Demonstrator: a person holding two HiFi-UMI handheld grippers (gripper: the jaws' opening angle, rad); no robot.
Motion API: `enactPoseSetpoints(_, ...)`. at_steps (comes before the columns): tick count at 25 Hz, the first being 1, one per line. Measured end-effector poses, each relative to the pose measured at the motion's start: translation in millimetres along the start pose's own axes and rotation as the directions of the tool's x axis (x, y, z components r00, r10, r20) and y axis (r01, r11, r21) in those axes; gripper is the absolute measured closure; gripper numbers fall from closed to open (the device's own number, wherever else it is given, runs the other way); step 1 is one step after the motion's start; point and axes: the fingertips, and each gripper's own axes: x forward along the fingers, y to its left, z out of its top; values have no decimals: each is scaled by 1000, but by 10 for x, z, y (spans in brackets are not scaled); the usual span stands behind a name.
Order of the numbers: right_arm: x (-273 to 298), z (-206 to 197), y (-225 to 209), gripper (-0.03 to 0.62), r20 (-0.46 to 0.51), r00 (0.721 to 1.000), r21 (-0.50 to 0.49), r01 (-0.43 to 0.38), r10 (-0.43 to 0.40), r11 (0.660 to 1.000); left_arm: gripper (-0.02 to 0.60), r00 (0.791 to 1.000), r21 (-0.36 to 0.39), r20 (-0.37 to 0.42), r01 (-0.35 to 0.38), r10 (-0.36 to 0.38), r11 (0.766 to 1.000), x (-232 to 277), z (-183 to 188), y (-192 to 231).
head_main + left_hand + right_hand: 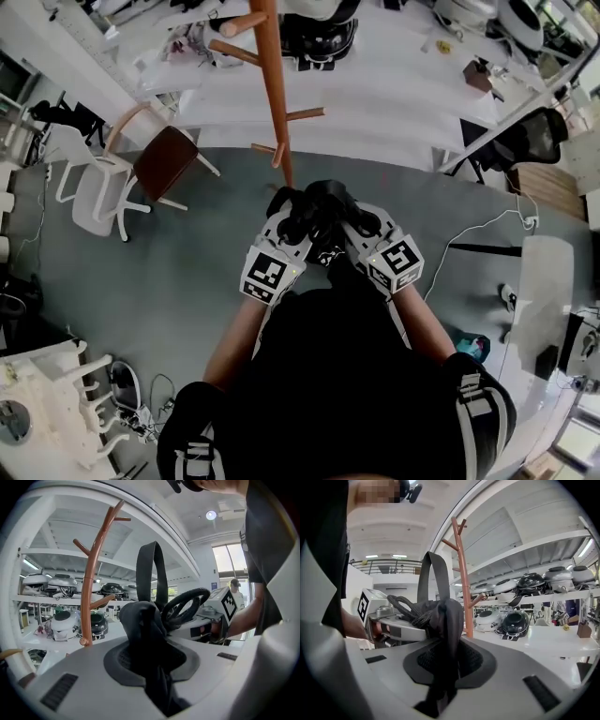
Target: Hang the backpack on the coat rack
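Both grippers sit side by side at the centre of the head view, just below the foot of the rack [273, 84]. The left gripper [292, 214] has its jaws set narrow and clamped on a fold of the black backpack [323, 199]. The right gripper [352, 223] is clamped the same way on a fold of the same bag, close beside the left one. The bag's top bunches between the two, in front of the person's chest.

In the left gripper view, dark cloth fills the gap between the jaws. A flat strap [151, 569] loops upright above it, and a thick handle [185, 605] curves toward the right gripper at the right of the frame. The rack stands apart from the bag, at the left of that view, its pegs bare.

In the right gripper view the rack rises just right of the strap, behind the bag. Helmets [515, 620] line the shelves at the right. A chair [164, 161] stands at the upper left of the head view.
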Motion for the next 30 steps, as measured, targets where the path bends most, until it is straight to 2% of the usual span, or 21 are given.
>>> enactPoseSetpoints(14,476,121,-848,520,-34,983,-8,-183,183,983,495,983,-49,-42,-181,179,982,723,156,528)
enactPoseSetpoints(23,691,141,-1158,520,-55,957,-3,-284,284,959,495,953,-97,-67,-301,296,949,989,148,745)
enactPoseSetpoints(30,836,180,-1384,520,-58,939,-18,-341,339,940,495,932,-119,-74,-361,355,925,1184,197,895)
